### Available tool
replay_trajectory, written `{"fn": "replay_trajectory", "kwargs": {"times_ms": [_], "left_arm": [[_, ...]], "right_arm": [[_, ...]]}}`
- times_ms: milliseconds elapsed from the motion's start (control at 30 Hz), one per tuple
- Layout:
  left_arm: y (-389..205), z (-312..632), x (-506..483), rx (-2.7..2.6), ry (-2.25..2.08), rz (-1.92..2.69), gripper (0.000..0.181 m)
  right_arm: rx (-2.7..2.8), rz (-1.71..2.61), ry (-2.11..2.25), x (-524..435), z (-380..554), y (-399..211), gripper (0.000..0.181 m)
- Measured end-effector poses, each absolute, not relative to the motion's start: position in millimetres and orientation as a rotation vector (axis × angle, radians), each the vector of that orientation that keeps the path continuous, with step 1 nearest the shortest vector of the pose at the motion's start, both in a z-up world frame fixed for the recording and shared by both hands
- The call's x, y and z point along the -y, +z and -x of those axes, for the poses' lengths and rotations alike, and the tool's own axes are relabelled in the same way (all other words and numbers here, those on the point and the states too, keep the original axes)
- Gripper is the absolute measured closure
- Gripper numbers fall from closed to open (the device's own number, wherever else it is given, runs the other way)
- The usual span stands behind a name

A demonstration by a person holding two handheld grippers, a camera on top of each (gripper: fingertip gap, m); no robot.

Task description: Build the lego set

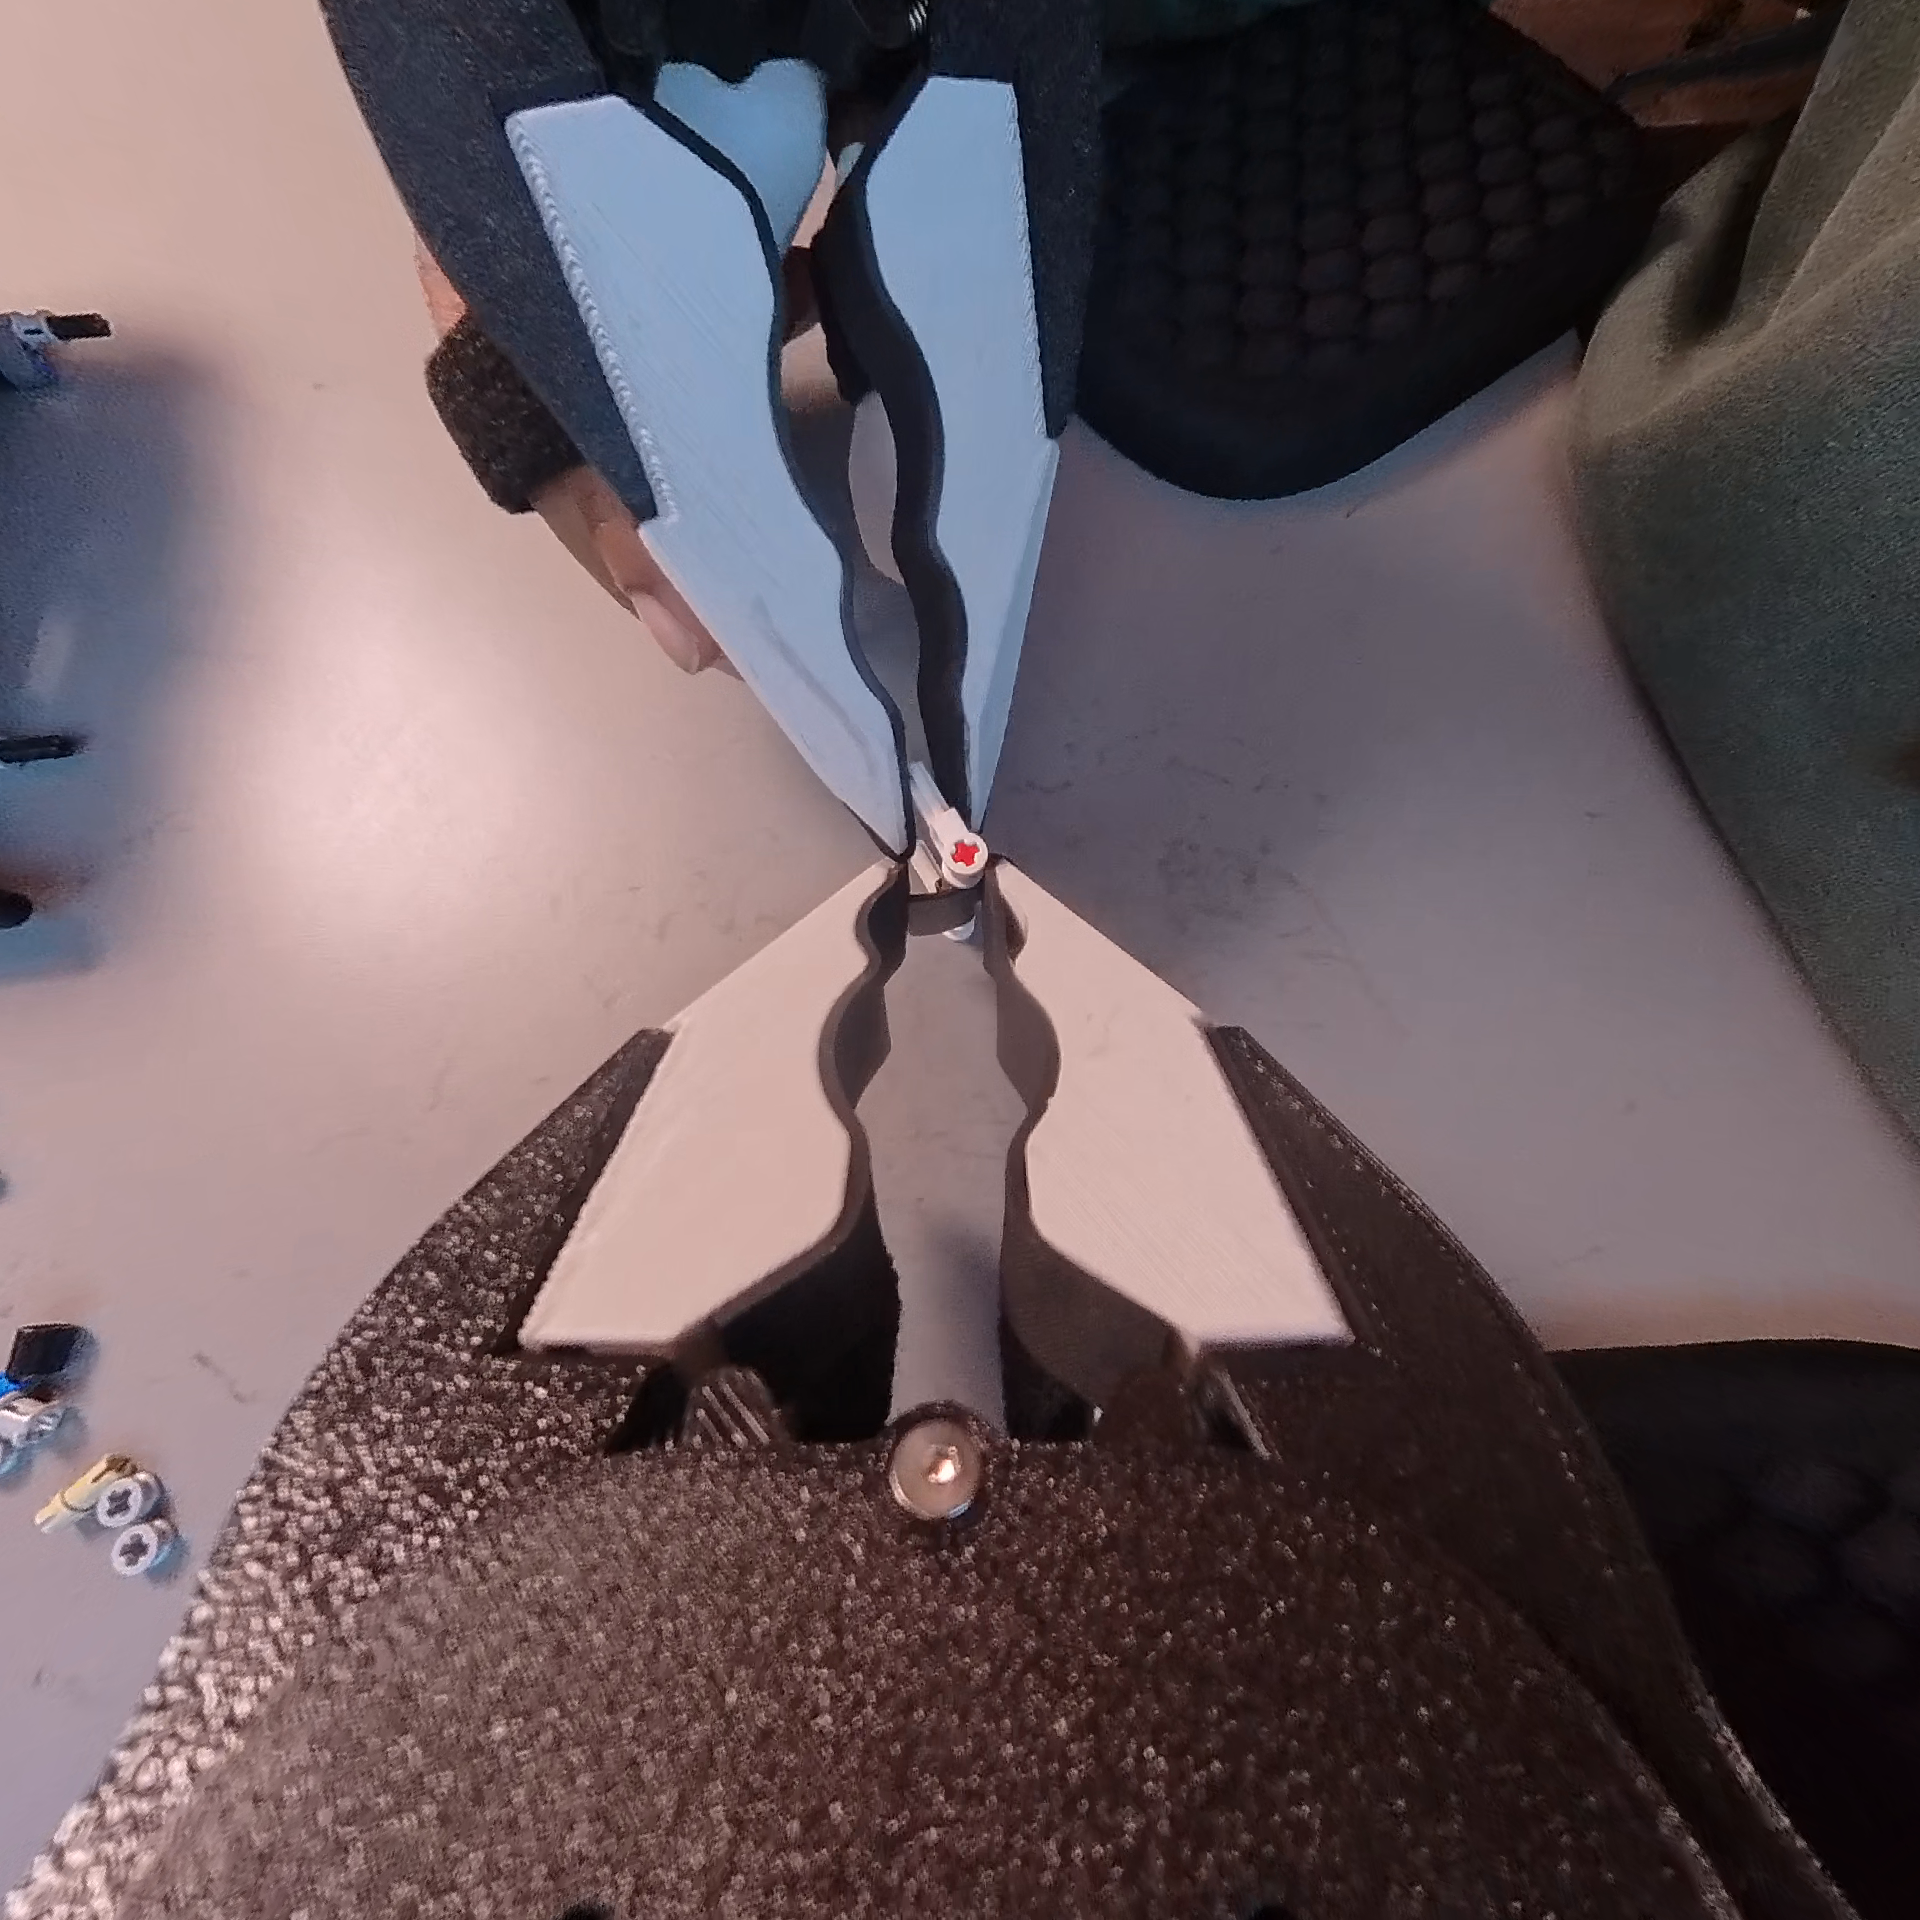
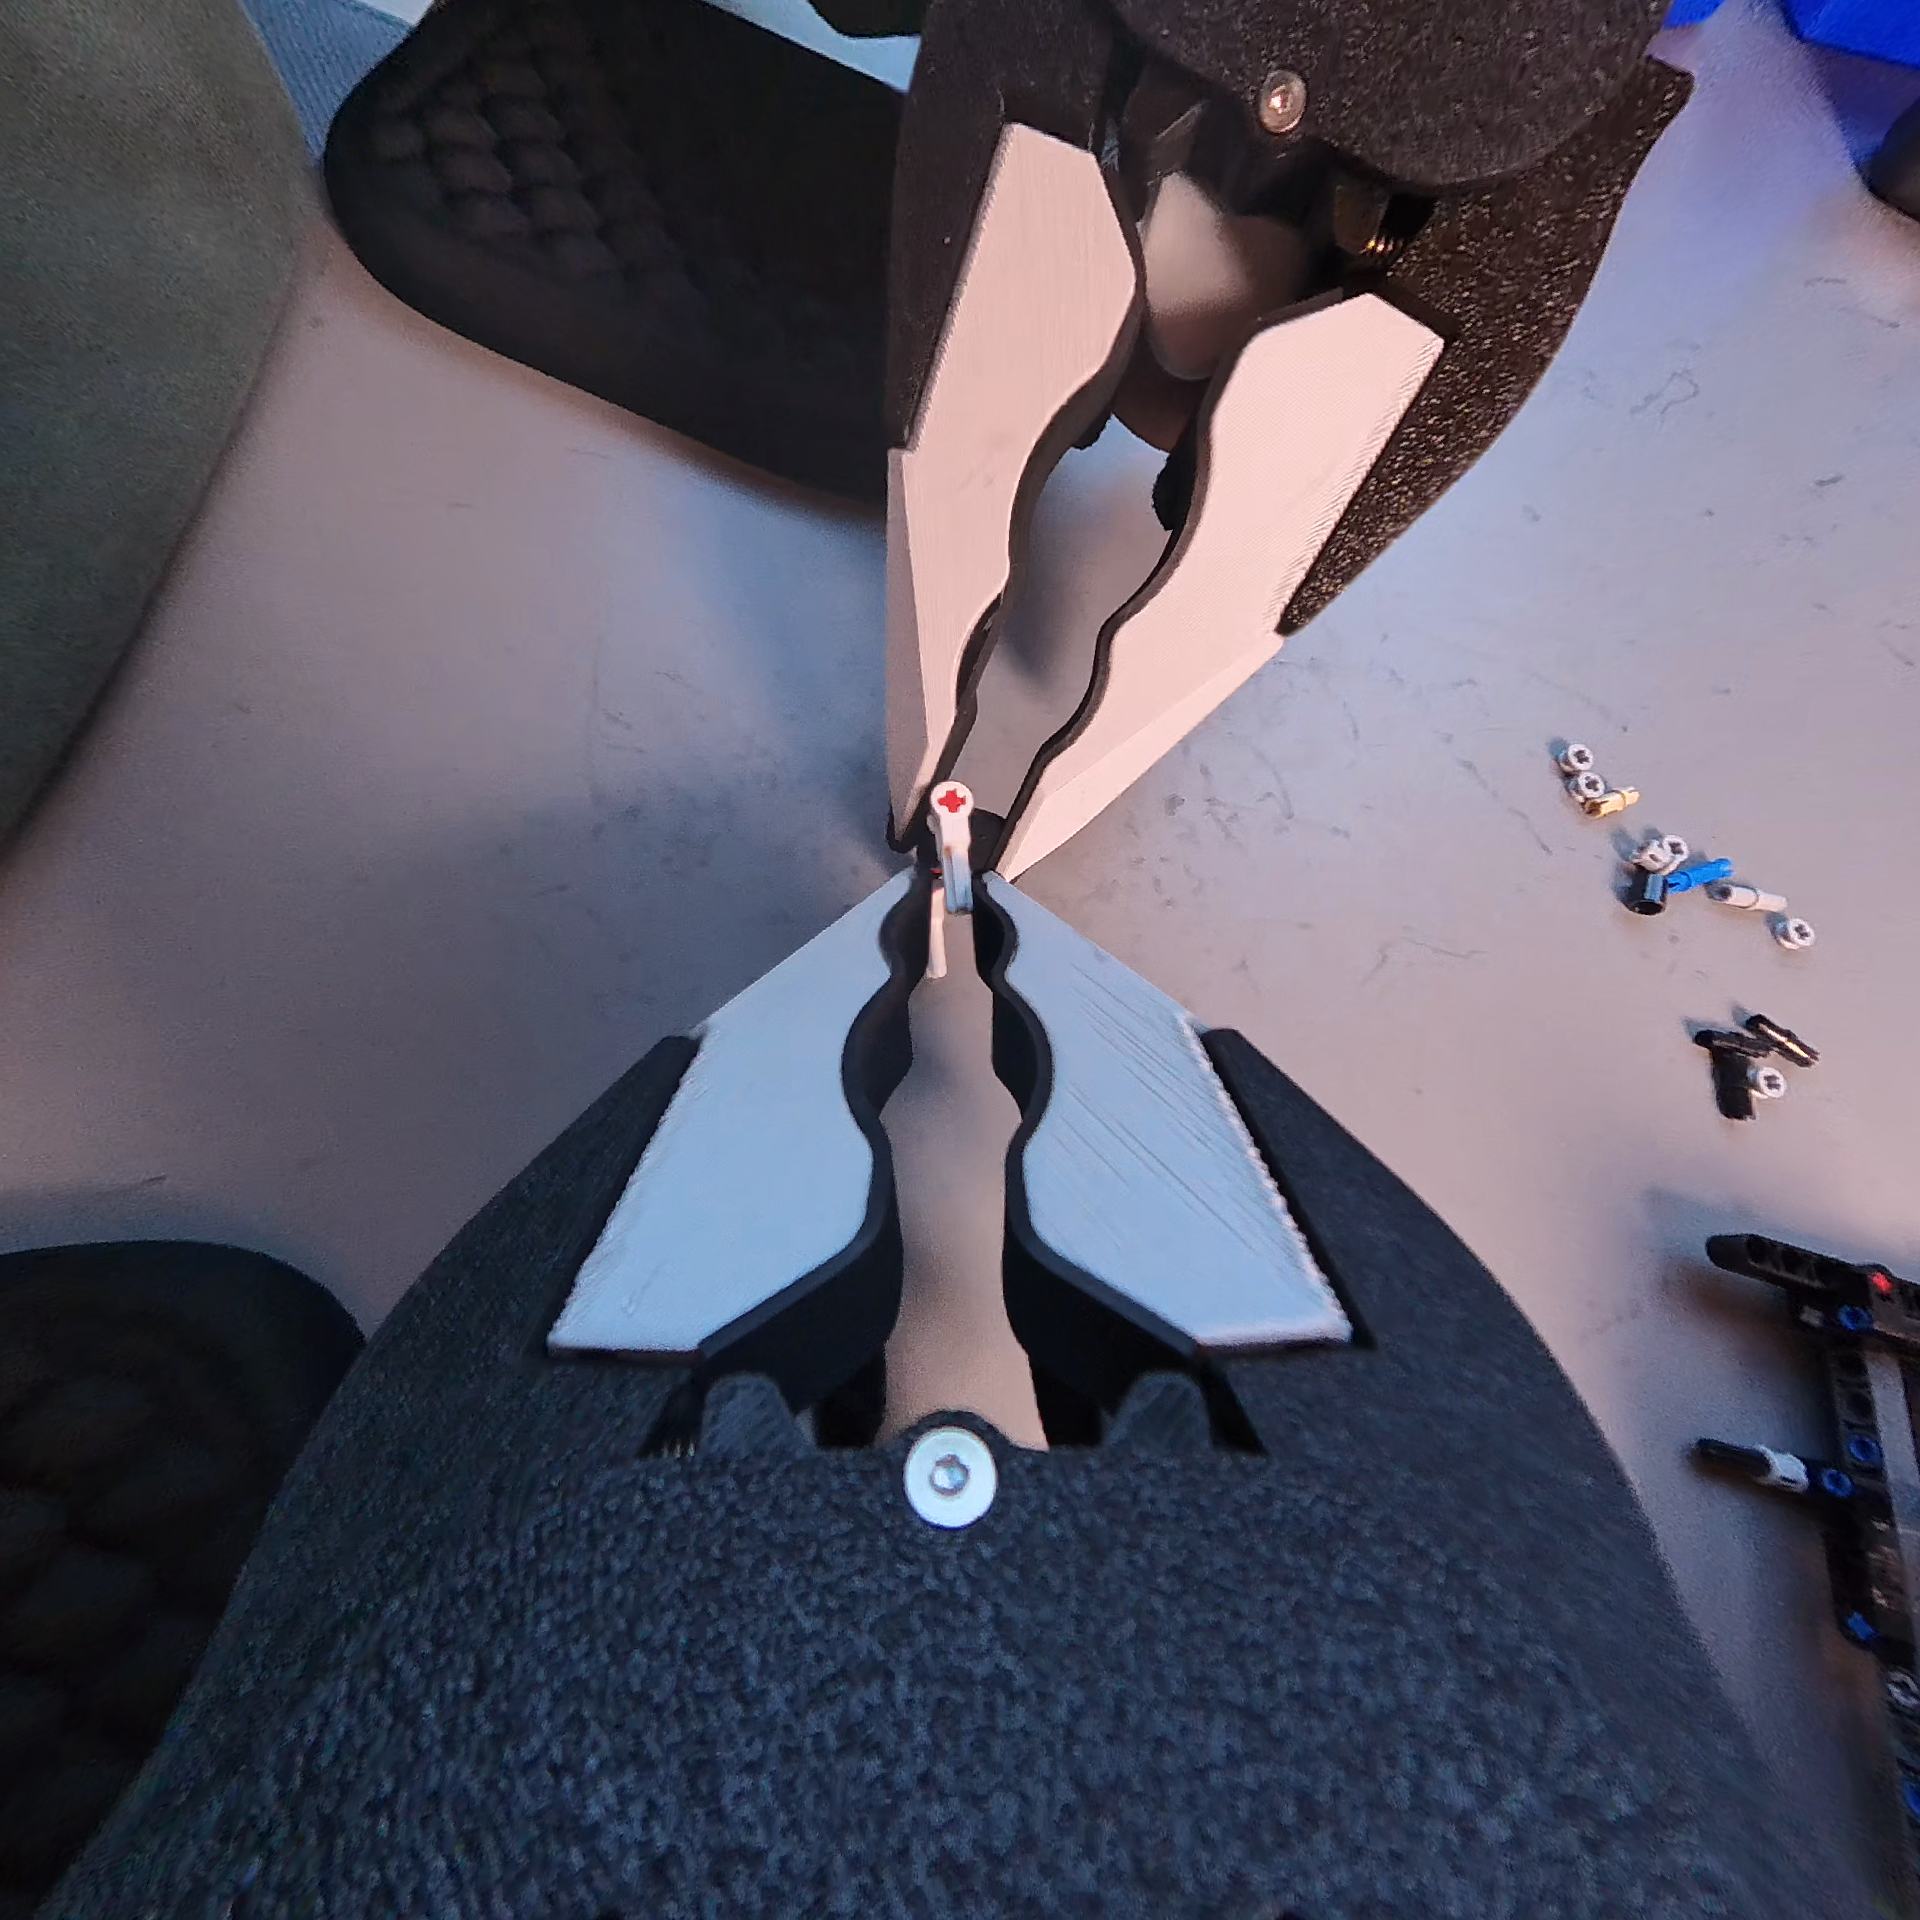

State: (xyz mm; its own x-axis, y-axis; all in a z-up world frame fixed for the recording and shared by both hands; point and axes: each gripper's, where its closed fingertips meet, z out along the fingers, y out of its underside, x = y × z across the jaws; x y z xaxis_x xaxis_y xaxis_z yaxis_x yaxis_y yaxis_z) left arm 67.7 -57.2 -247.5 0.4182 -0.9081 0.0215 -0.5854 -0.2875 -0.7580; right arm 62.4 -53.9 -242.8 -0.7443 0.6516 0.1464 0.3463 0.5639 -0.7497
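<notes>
Since the small white connector piece [image 1: 951,857] with a red axle in its hole hangs above the counter [image 1: 416,727] mid-scene, pinched tip-to-tip between left tongs [image 1: 940,899] and right tongs [image 2: 948,883], both apparently narrowed onto it; it looks light, stiff and slippery; hold its flat sides.

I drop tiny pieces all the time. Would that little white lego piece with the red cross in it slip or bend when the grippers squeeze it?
The white lego piece looks like hard plastic, so it probably won't bend. It's tiny and smooth, pinched only at the tips of the left gripper and right gripper, so it could twist or pop out. Being so small, it's likely very light.
</notes>
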Motion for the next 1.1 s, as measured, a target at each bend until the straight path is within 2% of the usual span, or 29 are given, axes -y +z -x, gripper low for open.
{"fn": "replay_trajectory", "kwargs": {"times_ms": [133, 400, 600, 1100], "left_arm": [[-247.4, -69.0, 55.9, -1.265, -0.622, 1.971, 0.17], [-247.3, -68.6, 55.6, -1.258, -0.635, 1.951, 0.17], [-246.9, -68.7, 55.5, -1.245, -0.611, 1.937, 0.17], [-247.1, -68.3, 56.4, -1.22, -0.659, 1.917, 0.17]], "right_arm": [[2.377, 0.801, 1.019, 55.9, -61.8, -228.9, 0.168], [2.508, 0.706, 0.806, 62.5, -58.2, -227.7, 0.178], [2.573, 0.719, 0.725, 56.9, -59.9, -231.7, 0.171], [2.685, 0.743, 0.649, 58.3, -59.0, -235.6, 0.176]]}}
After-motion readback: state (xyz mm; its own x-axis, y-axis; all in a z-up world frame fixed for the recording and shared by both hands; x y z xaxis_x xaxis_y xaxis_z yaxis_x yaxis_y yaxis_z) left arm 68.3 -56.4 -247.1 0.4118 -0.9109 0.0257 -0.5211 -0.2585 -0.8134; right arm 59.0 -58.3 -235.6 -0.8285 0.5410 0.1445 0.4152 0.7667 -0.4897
